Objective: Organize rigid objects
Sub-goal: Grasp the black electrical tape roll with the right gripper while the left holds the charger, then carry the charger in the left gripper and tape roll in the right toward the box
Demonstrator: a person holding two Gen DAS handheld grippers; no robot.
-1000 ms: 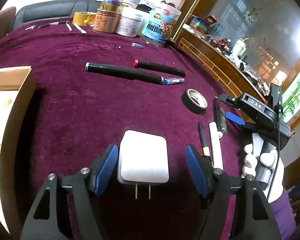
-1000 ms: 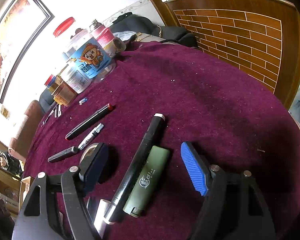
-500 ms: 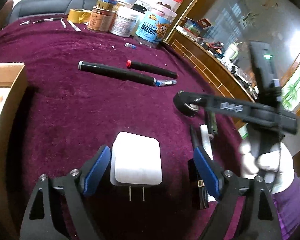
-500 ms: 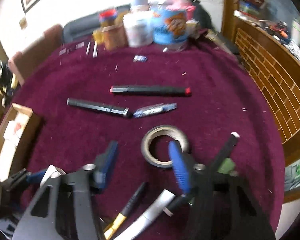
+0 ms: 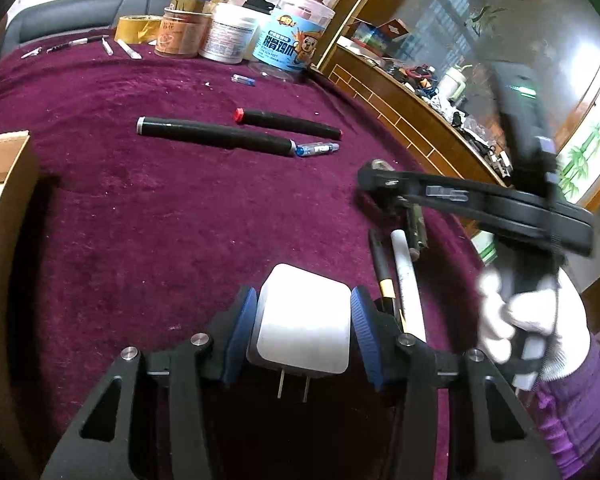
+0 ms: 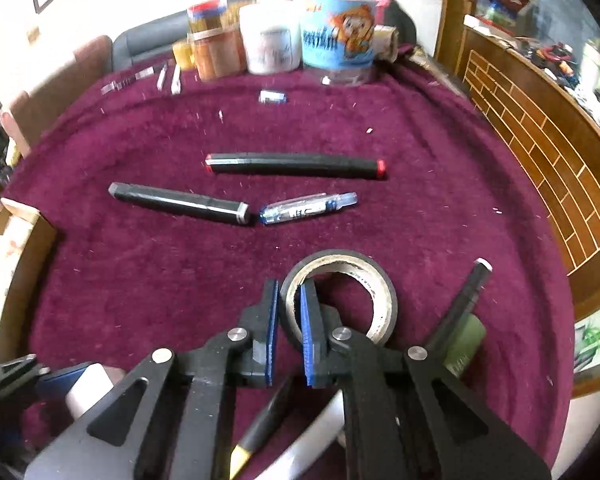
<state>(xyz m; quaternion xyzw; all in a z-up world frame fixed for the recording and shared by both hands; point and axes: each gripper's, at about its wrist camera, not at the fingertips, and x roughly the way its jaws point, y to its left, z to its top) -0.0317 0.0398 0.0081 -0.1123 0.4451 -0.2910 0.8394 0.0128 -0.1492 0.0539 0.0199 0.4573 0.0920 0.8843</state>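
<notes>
A white plug charger [image 5: 304, 328] lies on the purple cloth with its prongs toward me. My left gripper [image 5: 303, 300] is closing around it, and both blue pads touch its sides. The charger [image 6: 88, 392] also shows at the lower left of the right wrist view. My right gripper [image 6: 289, 286] is shut on the near left wall of a black tape roll [image 6: 340, 259], one pad outside the ring and one inside. In the left wrist view, a white-gloved hand [image 5: 512, 320] holds the right gripper [image 5: 376, 184] over the table's right side.
Two black markers [image 6: 296, 164] [image 6: 180, 202] and a clear blue pen [image 6: 308, 208] lie mid-table. A green tube [image 6: 464, 344], a black pen [image 6: 460, 304], a yellow-banded pen [image 6: 260, 432] and a white marker [image 5: 406, 276] lie near the tape. A cardboard box [image 5: 4, 200] stands left, jars [image 6: 336, 40] at the back.
The left jaws widened a little, then closed onto the charger's sides. The right gripper swung from above the green tube and pen to the tape roll and shut on its wall.
</notes>
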